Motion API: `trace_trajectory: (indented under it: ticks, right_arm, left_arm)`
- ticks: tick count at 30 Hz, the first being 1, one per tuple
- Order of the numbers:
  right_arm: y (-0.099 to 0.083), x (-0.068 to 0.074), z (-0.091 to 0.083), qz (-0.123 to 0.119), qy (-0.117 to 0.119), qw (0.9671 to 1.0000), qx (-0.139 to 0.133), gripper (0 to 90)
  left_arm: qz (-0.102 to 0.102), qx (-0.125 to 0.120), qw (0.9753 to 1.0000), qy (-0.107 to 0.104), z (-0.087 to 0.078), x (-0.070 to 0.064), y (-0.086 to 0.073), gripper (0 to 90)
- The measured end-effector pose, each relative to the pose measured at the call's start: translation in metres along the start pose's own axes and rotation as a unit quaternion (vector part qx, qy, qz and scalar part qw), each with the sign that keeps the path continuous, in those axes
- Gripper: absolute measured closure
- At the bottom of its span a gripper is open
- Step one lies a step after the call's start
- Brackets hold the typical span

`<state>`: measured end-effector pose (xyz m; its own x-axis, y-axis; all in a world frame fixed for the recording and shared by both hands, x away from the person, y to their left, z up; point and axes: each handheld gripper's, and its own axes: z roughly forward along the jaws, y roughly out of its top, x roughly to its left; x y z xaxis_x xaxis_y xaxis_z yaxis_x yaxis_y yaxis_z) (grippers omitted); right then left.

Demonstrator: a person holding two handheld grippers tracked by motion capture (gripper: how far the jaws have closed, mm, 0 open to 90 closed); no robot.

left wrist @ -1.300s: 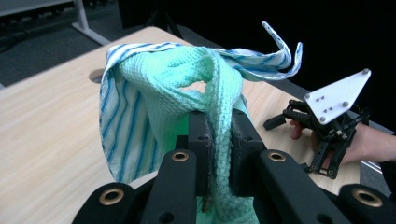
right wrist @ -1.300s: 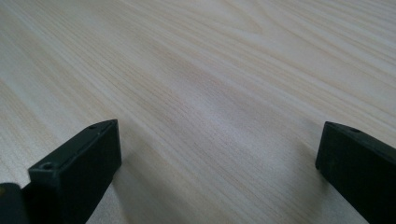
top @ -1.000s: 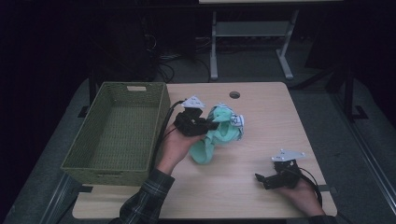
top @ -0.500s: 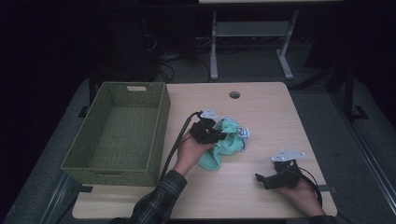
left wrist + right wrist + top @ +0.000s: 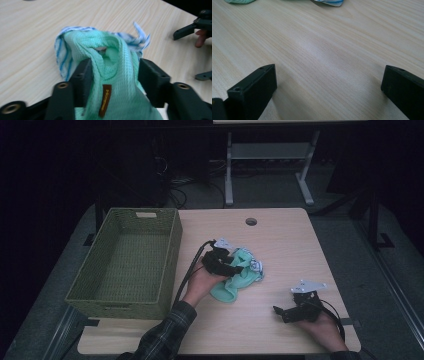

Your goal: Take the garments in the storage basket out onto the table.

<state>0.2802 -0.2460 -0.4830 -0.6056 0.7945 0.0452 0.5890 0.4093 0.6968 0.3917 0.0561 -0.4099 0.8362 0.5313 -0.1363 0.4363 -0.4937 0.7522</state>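
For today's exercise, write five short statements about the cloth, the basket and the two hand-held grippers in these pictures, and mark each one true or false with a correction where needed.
1. The left hand-held gripper has its jaws around a bunch of the green cloth. True.
2. The green cloth lies inside the woven basket. False: it is on the table, to the right of the basket.
3. The right hand-held gripper is open over bare wood. True.
4. The right hand-held gripper holds a corner of the cloth. False: nothing is between its jaws.
5. The basket holds several items. False: it looks empty.
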Motion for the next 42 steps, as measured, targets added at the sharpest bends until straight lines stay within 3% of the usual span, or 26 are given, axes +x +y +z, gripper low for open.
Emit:
trace_trajectory:
  ticks: [2, 4, 6, 11, 13, 17, 20, 28, 36, 39, 42]
  right_arm:
    - [0.000, 0.000, 0.000, 0.000, -0.001, 1.0000, -0.001, 0.0]
    - [0.000, 0.000, 0.000, 0.000, -0.001, 1.0000, -0.001, 0.0]
    - [0.000, 0.000, 0.000, 0.001, -0.001, 1.0000, -0.001, 0.0]
    - [0.000, 0.000, 0.000, 0.000, -0.001, 1.0000, -0.001, 0.0]
    - [0.000, 0.000, 0.000, 0.000, -0.001, 1.0000, 0.000, 0.0]
    - [0.000, 0.000, 0.000, 0.001, -0.002, 1.0000, 0.000, 0.0]
    - [-0.001, 0.000, -0.001, 0.001, -0.002, 1.0000, 0.000, 0.0]
    - [-0.001, 0.000, -0.001, 0.001, -0.002, 1.0000, 0.000, 0.0]
    - [0.000, 0.000, 0.000, 0.001, -0.005, 1.0000, 0.000, 0.0]
    - [0.003, -0.001, -0.001, 0.002, -0.009, 0.9998, 0.016, 0.9]
    - [0.007, -0.003, -0.004, 0.004, 0.007, 0.9999, 0.015, 14.8]
  left_arm:
    - [0.001, -0.011, 0.9999, 0.009, -0.013, -0.001, -0.004, 41.1]
    - [0.001, -0.014, 0.9998, 0.013, -0.019, -0.002, -0.007, 51.8]
    - [0.002, -0.019, 0.9994, 0.027, -0.029, -0.001, -0.017, 55.0]
    - [-0.021, -0.002, 0.9989, 0.042, -0.035, 0.004, -0.041, 77.0]
    - [-0.027, 0.007, 0.9989, 0.038, -0.034, 0.003, -0.047, 89.0]
    - [-0.025, 0.051, 0.9972, 0.049, -0.023, 0.002, -0.058, 89.7]
    - [-0.026, 0.065, 0.9960, 0.057, -0.017, 0.002, -0.063, 89.6]
    - [-0.023, 0.106, 0.9926, 0.054, -0.013, 0.004, -0.072, 89.6]
    - [-0.016, 0.112, 0.9934, 0.023, -0.018, -0.009, -0.080, 89.4]
    - [-0.011, 0.112, 0.9936, 0.016, -0.020, -0.015, -0.082, 87.7]
    - [-0.007, 0.110, 0.9939, 0.008, -0.022, -0.018, -0.085, 87.8]
